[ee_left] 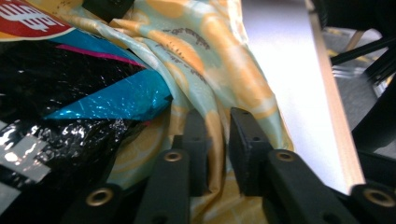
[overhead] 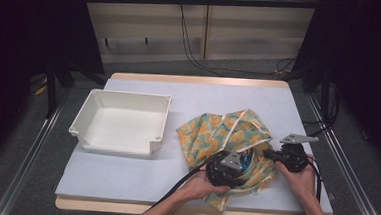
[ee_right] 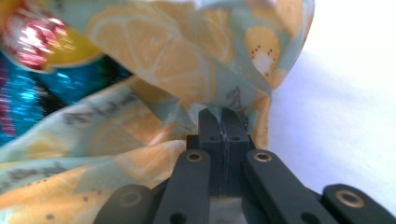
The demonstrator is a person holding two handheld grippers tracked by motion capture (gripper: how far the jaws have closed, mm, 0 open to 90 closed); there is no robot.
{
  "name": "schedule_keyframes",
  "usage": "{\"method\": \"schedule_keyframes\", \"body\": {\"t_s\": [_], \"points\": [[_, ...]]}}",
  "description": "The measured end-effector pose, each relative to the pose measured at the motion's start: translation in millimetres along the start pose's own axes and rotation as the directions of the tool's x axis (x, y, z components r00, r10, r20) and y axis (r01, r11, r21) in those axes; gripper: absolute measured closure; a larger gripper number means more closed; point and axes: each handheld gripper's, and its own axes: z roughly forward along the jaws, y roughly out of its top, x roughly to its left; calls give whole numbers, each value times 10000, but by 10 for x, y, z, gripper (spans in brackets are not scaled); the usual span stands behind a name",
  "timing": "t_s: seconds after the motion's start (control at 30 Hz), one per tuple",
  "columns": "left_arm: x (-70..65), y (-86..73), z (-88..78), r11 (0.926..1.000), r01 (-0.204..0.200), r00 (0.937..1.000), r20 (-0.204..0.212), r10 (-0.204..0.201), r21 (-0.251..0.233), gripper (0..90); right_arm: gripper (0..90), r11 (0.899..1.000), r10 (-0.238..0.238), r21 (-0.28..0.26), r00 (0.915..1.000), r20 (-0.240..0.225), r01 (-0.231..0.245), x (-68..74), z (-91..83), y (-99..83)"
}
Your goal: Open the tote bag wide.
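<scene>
A cloth bag (overhead: 227,132) printed with orange and lemon slices lies crumpled on the right half of the table. A shiny black and blue snack packet (ee_left: 70,107) sits in its mouth, and its blue foil also shows in the right gripper view (ee_right: 28,84). My left gripper (ee_left: 218,140) is at the bag's near side (overhead: 237,166), jaws closed on a bunched fold of the cloth. My right gripper (ee_right: 220,119) comes in from the bag's right (overhead: 270,153), its jaws pressed together with a pinch of the bag's rim between the tips.
An empty white plastic tray (overhead: 129,94) stands on the left half of the pale mat (overhead: 124,173). The table's right edge (ee_left: 336,116) runs close beside the bag. Cables trail from both grippers toward the person's forearms.
</scene>
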Motion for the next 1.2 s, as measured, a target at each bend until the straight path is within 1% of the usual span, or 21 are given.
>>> {"method": "schedule_keyframes", "body": {"t_s": [0.07, 0.13, 0.17, 0.23, 0.27, 0.3, 0.4, 0.43, 0.47, 0.57, 0.6, 0.63, 0.7, 0.73, 0.77, 0.87, 0.93, 1.0, 1.03, 1.1, 1.2], "points": [[5, 20, -49, 9999, 15, 10000, -17, -15, -157, 714, 821, 9995, -133, -300, 9998, -162, 128, 37, -46, 15], [15, 44, -116, 9994, 133, 9999, 0, -133, -312, 679, 757, 9989, -83, -467, 9996, -254, 71, 76, -84, 32], [21, 64, -159, 9998, -26, 10000, -88, 24, -206, 665, 727, 9981, -115, -608, 9994, -333, 95, 91, -107, 43], [19, 99, -225, 9992, 89, 9999, -76, -92, -388, 629, 676, 9961, -138, -879, 9993, -336, 108, 127, -165, 71], [28, 124, -270, 9995, 5, 10000, -55, -7, -305, 615, 638, 9953, -105, -967, 9993, -367, 69, 146, -198, 84], [29, 148, -304, 9988, 83, 9999, -53, -86, -485, 601, 606, 9947, -146, -1026, 9992, -375, 106, 159, -230, 94], [58, 223, -429, 9973, 122, 9998, -116, -131, -728, 566, 562, 9917, -121, -1280, 9992, -383, 71, 210, -321, 108], [80, 256, -486, 9975, 59, 9996, -273, -79, -704, 566, 551, 9914, -163, -1307, 9993, -346, 116, 228, -352, 107], [96, 274, -514, 9968, 4, 9996, -292, -28, -800, 584, 551, 9906, -208, -1361, 9990, -393, 153, 246, -384, 103], [147, 363, -569, 9953, -460, 9977, -532, 416, -852, 736, 545, 9887, -266, -1484, 9986, -453, 196, 277, -438, 91], [170, 404, -559, 9952, -649, 9965, -575, 608, -727, 764, 544, 9884, -226, -1514, 9986, -479, 151, 290, -451, 88], [183, 446, -539, 9960, -707, 9952, -722, 668, -538, 764, 542, 9879, -241, -1543, 9981, -565, 151, 294, -462, 86], [226, 528, -484, 9946, -1037, 9891, -1062, 1025, -58, 758, 541, 9874, -220, -1578, 9980, -592, 124, 296, -475, 88], [246, 544, -464, 9935, -1138, 9878, -1074, 1127, -44, 753, 539, 9870, -240, -1600, 9979, -594, 142, 293, -478, 92], [259, 553, -435, 9945, -1050, 9888, -1067, 1043, -8, 740, 538, 9869, -237, -1608, 9977, -634, 133, 293, -481, 92], [306, 524, -344, 9923, -1125, 9852, -1244, 1181, 510, 650, 533, 9872, -242, -1591, 9975, -662, 134, 293, -486, 87], [321, 487, -302, 9890, -1231, 9806, -1430, 1340, 825, 629, 533, 9872, -282, -1585, 9975, -655, 175, 288, -480, 82], [323, 470, -287, 9888, -1260, 9828, -1259, 1354, 798, 576, 530, 9877, -262, -1557, 9973, -688, 152, 280, -474, 79], [312, 466, -270, 9868, -1384, 9815, -1211, 1480, 839, 544, 529, 9876, -280, -1558, 9972, -695, 169, 276, -470, 78], [284, 459, -236, 9791, -1651, 9737, -1383, 1810, 1190, 492, 525, 9879, -238, -1543, 9972, -716, 125, 271, -466, 78], [275, 436, -186, 9709, -1961, 9637, -1561, 2167, 1378, 478, 521, 9881, -294, -1530, 9971, -708, 183, 276, -457, 79]]}}
